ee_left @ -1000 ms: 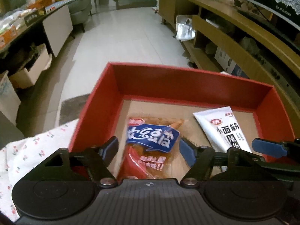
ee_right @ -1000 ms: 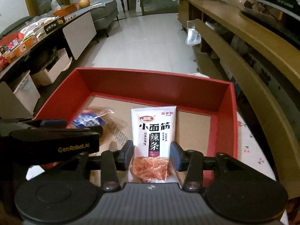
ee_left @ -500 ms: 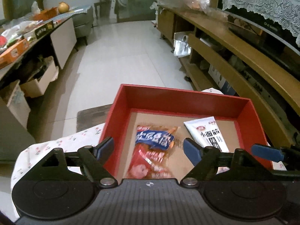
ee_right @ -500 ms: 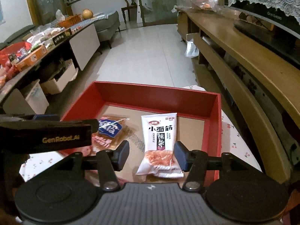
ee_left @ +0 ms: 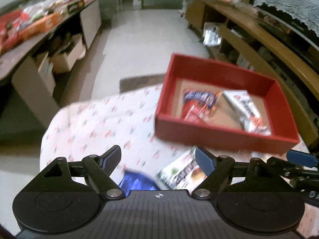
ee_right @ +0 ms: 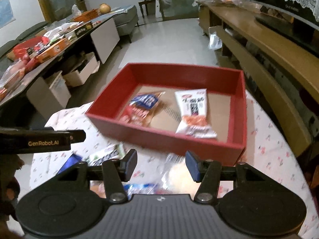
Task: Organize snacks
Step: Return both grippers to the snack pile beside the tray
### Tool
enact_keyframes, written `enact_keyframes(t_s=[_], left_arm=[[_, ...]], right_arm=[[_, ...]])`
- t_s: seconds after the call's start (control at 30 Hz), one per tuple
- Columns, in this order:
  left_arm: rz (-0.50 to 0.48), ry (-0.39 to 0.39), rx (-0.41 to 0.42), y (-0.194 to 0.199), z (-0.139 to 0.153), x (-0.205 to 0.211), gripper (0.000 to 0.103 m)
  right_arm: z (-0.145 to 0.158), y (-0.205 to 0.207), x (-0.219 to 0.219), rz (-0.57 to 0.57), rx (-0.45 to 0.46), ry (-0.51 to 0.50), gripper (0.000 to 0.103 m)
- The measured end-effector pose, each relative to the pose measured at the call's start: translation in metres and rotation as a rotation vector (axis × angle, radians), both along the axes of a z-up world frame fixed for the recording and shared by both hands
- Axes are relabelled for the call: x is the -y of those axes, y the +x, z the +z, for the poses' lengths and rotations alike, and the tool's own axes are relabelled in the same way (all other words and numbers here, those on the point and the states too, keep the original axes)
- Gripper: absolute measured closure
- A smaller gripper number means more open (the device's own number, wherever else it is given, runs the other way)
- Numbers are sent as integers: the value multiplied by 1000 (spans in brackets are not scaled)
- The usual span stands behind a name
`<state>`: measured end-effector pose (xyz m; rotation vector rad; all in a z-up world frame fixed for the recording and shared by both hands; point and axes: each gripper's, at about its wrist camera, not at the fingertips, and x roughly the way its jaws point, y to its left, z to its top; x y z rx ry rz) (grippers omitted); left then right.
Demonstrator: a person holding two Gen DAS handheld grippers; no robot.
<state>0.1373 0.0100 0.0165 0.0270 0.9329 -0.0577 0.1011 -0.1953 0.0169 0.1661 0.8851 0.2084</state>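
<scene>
A red box (ee_left: 227, 135) (ee_right: 159, 135) stands on the cherry-print tablecloth (ee_left: 95, 123). In it lie a red-and-blue snack packet (ee_left: 199, 105) (ee_right: 139, 109) and a white packet (ee_left: 249, 109) (ee_right: 192, 109). My left gripper (ee_left: 158, 159) is open and empty, pulled back from the box, over a blue packet (ee_left: 137, 181) and a green-and-white packet (ee_left: 181, 173). My right gripper (ee_right: 161, 164) is open and empty, over a clear bag (ee_right: 179, 173) near the box's front wall. The green-and-white packet (ee_right: 107, 155) and the blue packet (ee_right: 69, 162) lie to its left.
A wooden shelf unit (ee_right: 269, 55) runs along the right. A cluttered dark table (ee_right: 39, 45) with snacks stands at the left, with white floor (ee_right: 169, 39) between them. The left gripper's body (ee_right: 39, 141) shows at the left of the right wrist view.
Both grippers have pulled back out of the red box toward the near side of the table, leaving both packets in it. Loose packets on the cloth have come into view.
</scene>
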Motion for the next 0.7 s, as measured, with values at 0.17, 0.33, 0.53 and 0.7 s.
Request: enact_keyframes(t_s=[0.17, 0.33, 0.53, 0.7], left_arm=[[-5, 43, -66, -9, -23, -16, 17], [-29, 70, -127, -11, -45, -25, 17], [-74, 110, -164, -4, -67, -19, 14], [-74, 72, -182, -1, -71, -24, 18]], right_arm=[[-4, -19, -8, 22, -24, 19, 33], [-11, -26, -14, 49, -48, 10, 33], [-18, -23, -12, 45, -79, 8, 32], [-24, -22, -7, 44, -106, 6, 32]])
